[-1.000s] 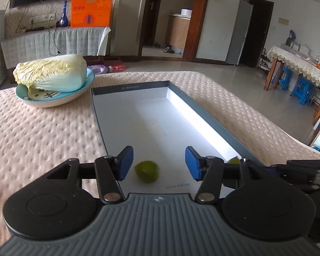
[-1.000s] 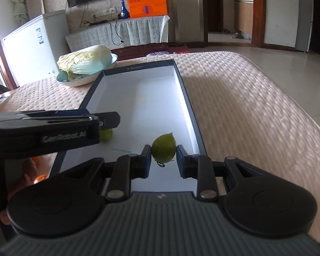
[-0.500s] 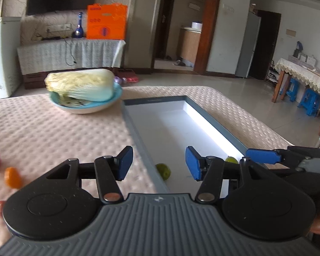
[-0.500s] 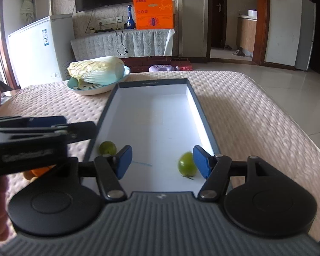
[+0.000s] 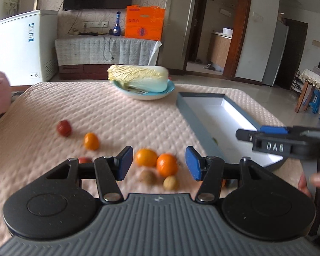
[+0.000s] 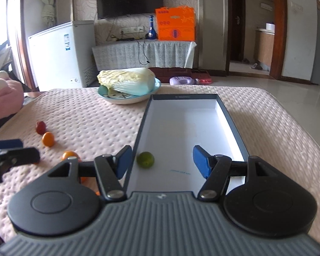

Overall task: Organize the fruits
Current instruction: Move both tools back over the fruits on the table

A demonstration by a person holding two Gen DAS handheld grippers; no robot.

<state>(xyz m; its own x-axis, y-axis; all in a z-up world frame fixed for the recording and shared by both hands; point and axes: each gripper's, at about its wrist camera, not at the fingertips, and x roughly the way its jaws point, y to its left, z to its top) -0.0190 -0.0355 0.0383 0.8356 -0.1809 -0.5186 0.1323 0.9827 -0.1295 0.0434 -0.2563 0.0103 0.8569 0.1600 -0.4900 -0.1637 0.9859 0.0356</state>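
Observation:
My left gripper is open and empty above a cluster of fruit on the pink tablecloth: two oranges, two walnuts, a small orange fruit and a red fruit. My right gripper is open and empty over the near end of the grey box lid. A green lime lies in the lid near its left wall. The second lime is hidden in the right wrist view.
A napa cabbage on a blue plate stands at the far end of the table, left of the lid. The right gripper shows at the right of the left wrist view. The table edge falls away on the right.
My left gripper has swung left, away from the lid, to over the loose fruit. My right gripper let go of the lime, opened and pulled back.

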